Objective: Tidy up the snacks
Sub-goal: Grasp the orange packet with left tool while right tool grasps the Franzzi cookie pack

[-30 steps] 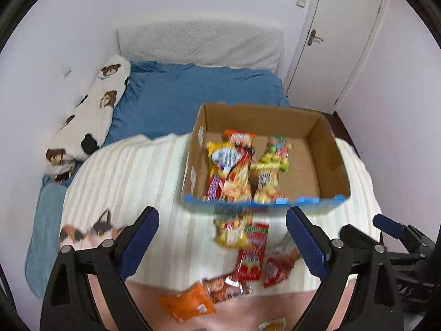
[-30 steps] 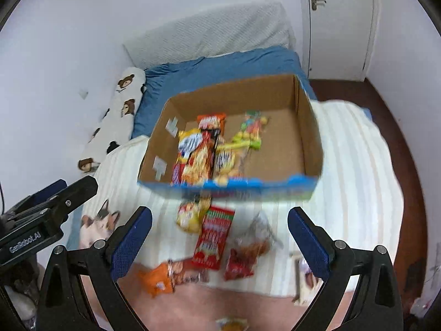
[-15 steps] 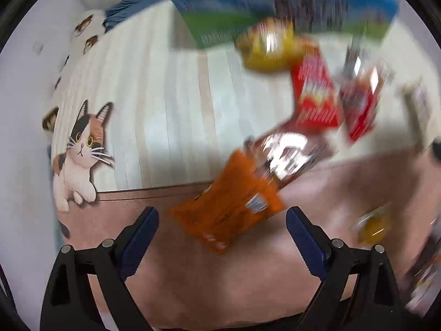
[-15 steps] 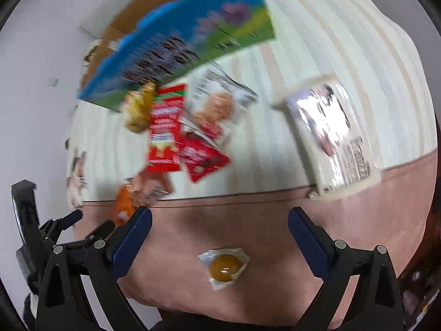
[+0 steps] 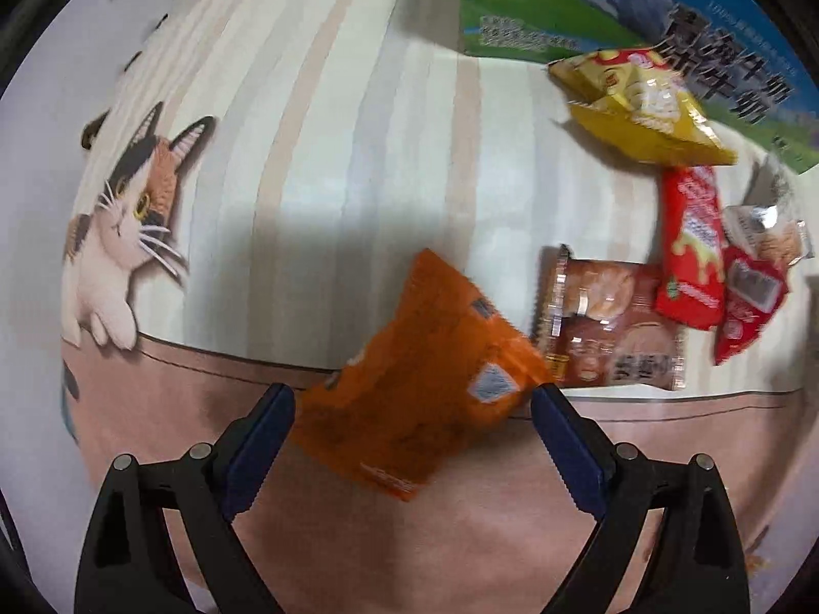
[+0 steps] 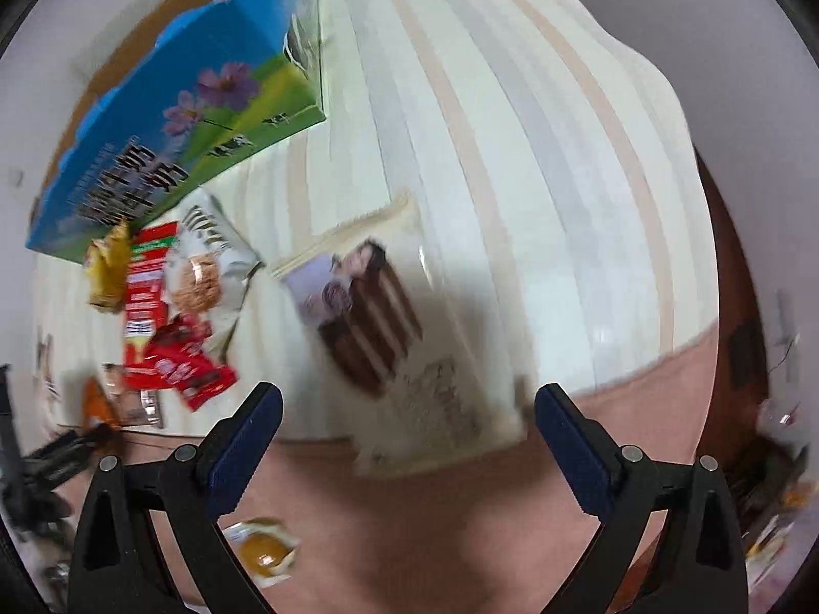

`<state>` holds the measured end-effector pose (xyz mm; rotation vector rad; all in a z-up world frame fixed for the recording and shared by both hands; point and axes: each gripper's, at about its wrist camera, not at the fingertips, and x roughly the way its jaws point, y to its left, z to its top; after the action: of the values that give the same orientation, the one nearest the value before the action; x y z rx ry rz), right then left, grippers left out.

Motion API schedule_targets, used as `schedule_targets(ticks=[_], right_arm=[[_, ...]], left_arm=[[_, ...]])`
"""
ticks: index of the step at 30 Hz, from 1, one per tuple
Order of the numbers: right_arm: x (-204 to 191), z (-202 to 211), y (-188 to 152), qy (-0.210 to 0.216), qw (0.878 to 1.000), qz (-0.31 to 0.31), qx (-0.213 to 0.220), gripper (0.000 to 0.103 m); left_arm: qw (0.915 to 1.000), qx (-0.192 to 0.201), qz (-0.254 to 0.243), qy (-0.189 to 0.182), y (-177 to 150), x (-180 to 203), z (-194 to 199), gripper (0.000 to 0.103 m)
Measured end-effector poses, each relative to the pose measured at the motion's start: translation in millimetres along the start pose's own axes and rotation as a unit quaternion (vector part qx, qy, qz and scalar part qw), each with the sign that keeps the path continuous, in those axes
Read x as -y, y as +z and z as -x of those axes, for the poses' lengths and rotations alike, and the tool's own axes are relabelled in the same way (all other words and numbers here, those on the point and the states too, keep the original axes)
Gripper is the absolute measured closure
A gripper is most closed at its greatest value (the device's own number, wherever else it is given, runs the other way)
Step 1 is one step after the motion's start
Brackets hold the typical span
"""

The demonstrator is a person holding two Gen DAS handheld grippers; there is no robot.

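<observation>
My left gripper (image 5: 412, 447) is open, low over the bed, with an orange snack packet (image 5: 425, 384) lying between its fingers. Beside that packet lie a brown cake packet (image 5: 611, 325), a red packet (image 5: 691, 245), a dark red packet (image 5: 747, 302) and a yellow chip bag (image 5: 640, 107). My right gripper (image 6: 409, 445) is open, with a white chocolate-wafer packet (image 6: 404, 337) lying between and ahead of its fingers. The blue-green cardboard box (image 6: 169, 128) stands behind the snacks.
A small clear packet with an orange sweet (image 6: 263, 550) lies on the pink blanket border near my right gripper's left finger. A cat print (image 5: 123, 225) marks the striped blanket at left. The bed's right edge drops to a dark floor (image 6: 742, 317).
Both grippers have dropped from a high view over the box to just above the blanket. The left closed in on the orange packet, the right on the wafer packet. Both stayed open.
</observation>
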<state>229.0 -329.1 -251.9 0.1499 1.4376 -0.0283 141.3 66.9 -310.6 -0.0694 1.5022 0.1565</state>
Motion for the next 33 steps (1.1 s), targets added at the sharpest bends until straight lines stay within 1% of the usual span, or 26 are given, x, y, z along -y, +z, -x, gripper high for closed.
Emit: schedule_targets(ticks=[2, 3, 4, 5, 6, 7, 10, 13, 16, 17, 18, 19, 20, 21, 23, 24, 25, 26, 28, 29, 31, 33], right_arm=[[-7, -13, 9, -0.004, 1.0, 0.026, -0.011, 0.003], [-8, -19, 12, -0.001, 0.999, 0.03, -0.016, 0.008], [-11, -28, 14, 0.002, 0.999, 0.033, -0.025, 0.017], [-14, -35, 15, -0.016, 0.999, 0.039, -0.031, 0.034], [-18, -38, 14, -0.029, 0.998, 0.049, -0.028, 0.035], [-20, -38, 13, -0.029, 0.998, 0.051, -0.023, 0.035], [-32, -37, -2, -0.008, 0.998, 0.063, -0.027, 0.038], [-47, -39, -26, 0.02, 0.996, 0.076, -0.05, 0.038], [-64, -44, -51, 0.05, 0.992, 0.086, -0.078, 0.038], [-68, -48, -56, 0.058, 0.991, 0.087, -0.087, 0.038], [-72, -52, -60, 0.063, 0.99, 0.086, -0.097, 0.036], [-73, -54, -62, 0.065, 0.99, 0.082, -0.099, 0.036], [-72, -56, -62, 0.068, 0.99, 0.072, -0.096, 0.036], [-71, -57, -61, 0.071, 0.99, 0.069, -0.096, 0.035], [-68, -59, -60, 0.078, 0.99, 0.058, -0.097, 0.033], [-66, -59, -59, 0.083, 0.99, 0.053, -0.097, 0.033], [-66, -59, -56, 0.088, 0.99, 0.048, -0.098, 0.033], [-64, -59, -53, 0.091, 0.99, 0.044, -0.1, 0.032], [-56, -62, -51, 0.095, 0.989, 0.04, -0.101, 0.031], [-50, -60, -49, 0.096, 0.99, 0.038, -0.101, 0.031], [-51, -61, -48, 0.093, 0.99, 0.041, -0.097, 0.031], [-56, -64, -43, 0.087, 0.991, 0.046, -0.092, 0.031]], left_arm=[[1.0, 0.0, -0.006, -0.005, -6, 3, 3, 0.008], [0.9999, -0.001, -0.01, -0.01, -9, 4, 3, 0.008], [0.9999, -0.001, -0.009, -0.011, -13, 2, 6, 0.008], [0.9999, -0.001, -0.007, -0.013, -16, 1, 7, 0.008], [0.9998, -0.002, -0.006, -0.017, -20, -1, 7, 0.008], [0.9998, -0.004, -0.004, -0.021, -23, -5, 6, 0.008], [0.9993, -0.006, -0.009, -0.036, -31, -17, 2, 0.008], [0.9987, -0.005, -0.032, -0.04, -34, -18, -3, 0.008], [0.9971, 0.005, -0.07, -0.029, -24, -13, -7, 0.008], [0.9967, 0.009, -0.076, -0.027, -23, -14, -8, 0.01], [0.9968, 0.009, -0.073, -0.03, -22, -13, -8, 0.015], [0.9973, 0.005, -0.061, -0.04, -23, -15, -8, 0.03], [0.9974, -0.003, -0.048, -0.054, -23, -17, -6, 0.036], [0.9964, -0.013, -0.029, -0.079, -25, -19, -4, 0.036], [0.993, -0.022, -0.005, -0.116, -23, -19, 0, 0.034], [0.9921, -0.026, -0.002, -0.123, -25, -19, 1, 0.033], [0.9926, -0.028, -0.005, -0.118, -25, -18, -1, 0.033], [0.9944, -0.028, -0.007, -0.102, -26, -17, -3, 0.033], [0.9959, -0.025, -0.013, -0.086, -24, -16, -6, 0.033], [0.9964, -0.024, -0.017, -0.08, -23, -16, -9, 0.033], [0.9975, -0.028, -0.03, -0.057, -22, -15, -12, 0.033], [0.9975, -0.027, -0.038, -0.053, -21, -11, -10, 0.033]])
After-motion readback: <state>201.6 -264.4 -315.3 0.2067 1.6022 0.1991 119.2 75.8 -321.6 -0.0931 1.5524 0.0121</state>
